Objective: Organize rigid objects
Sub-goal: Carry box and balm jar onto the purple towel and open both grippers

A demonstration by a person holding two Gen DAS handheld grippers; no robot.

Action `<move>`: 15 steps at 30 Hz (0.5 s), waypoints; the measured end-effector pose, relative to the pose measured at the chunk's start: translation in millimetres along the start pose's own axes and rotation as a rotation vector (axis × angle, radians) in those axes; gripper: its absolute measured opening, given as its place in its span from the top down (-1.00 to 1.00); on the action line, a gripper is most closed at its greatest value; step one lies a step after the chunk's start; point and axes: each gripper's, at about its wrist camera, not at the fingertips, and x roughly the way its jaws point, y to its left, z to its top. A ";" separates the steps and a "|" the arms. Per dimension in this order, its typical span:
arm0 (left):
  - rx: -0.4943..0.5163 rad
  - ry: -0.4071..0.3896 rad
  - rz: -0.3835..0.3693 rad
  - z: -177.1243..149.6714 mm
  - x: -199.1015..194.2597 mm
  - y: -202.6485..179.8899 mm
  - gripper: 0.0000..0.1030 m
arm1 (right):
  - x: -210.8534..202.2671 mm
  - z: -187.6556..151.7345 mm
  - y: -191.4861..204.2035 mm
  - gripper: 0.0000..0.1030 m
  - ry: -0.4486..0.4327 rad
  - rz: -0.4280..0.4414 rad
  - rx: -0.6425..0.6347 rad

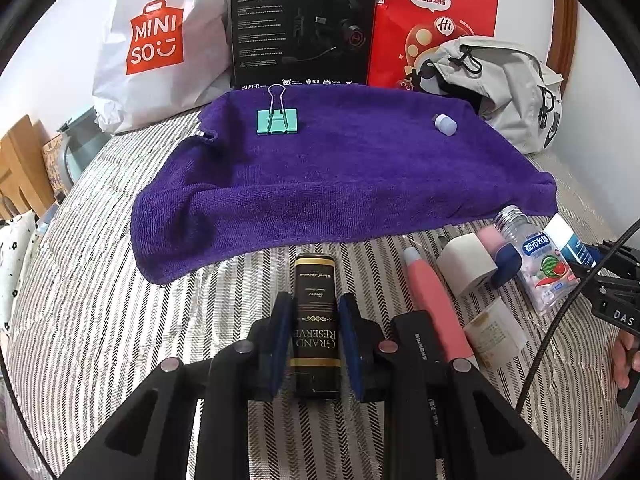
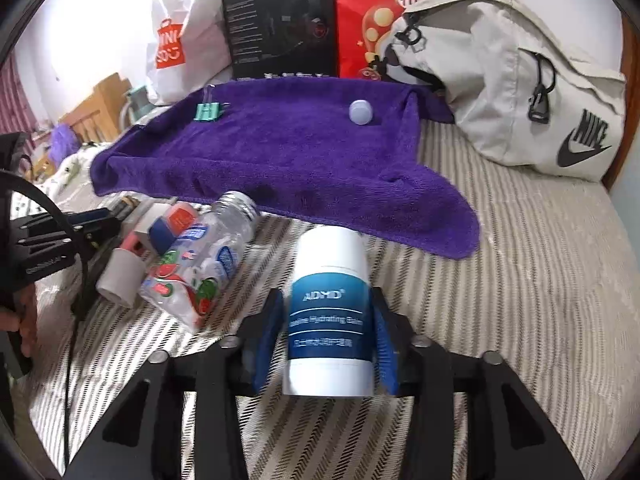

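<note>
Left claw [image 1: 316, 344]: pinching the black tin [image 1: 316, 320].
Right claw [image 2: 326, 340]: pinching the white balm tube [image 2: 328, 320].
Ahead of both: purple towel [image 1: 340, 176].

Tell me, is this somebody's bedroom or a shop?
Most likely a bedroom at home. Things lie on a striped mattress with a purple towel spread over it, and shopping bags and a grey backpack lean against the wall behind.
</note>
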 end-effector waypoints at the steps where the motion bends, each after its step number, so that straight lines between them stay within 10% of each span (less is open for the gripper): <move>1: -0.001 0.000 -0.002 0.0 0.0 0.3 0.56 | 0.1 0.0 0.2 0.00 0.001 0.005 -0.002; 15: 0.005 0.001 0.009 -0.1 0.9 -2.5 0.54 | 2.2 -0.3 8.1 0.03 0.006 -0.040 -0.038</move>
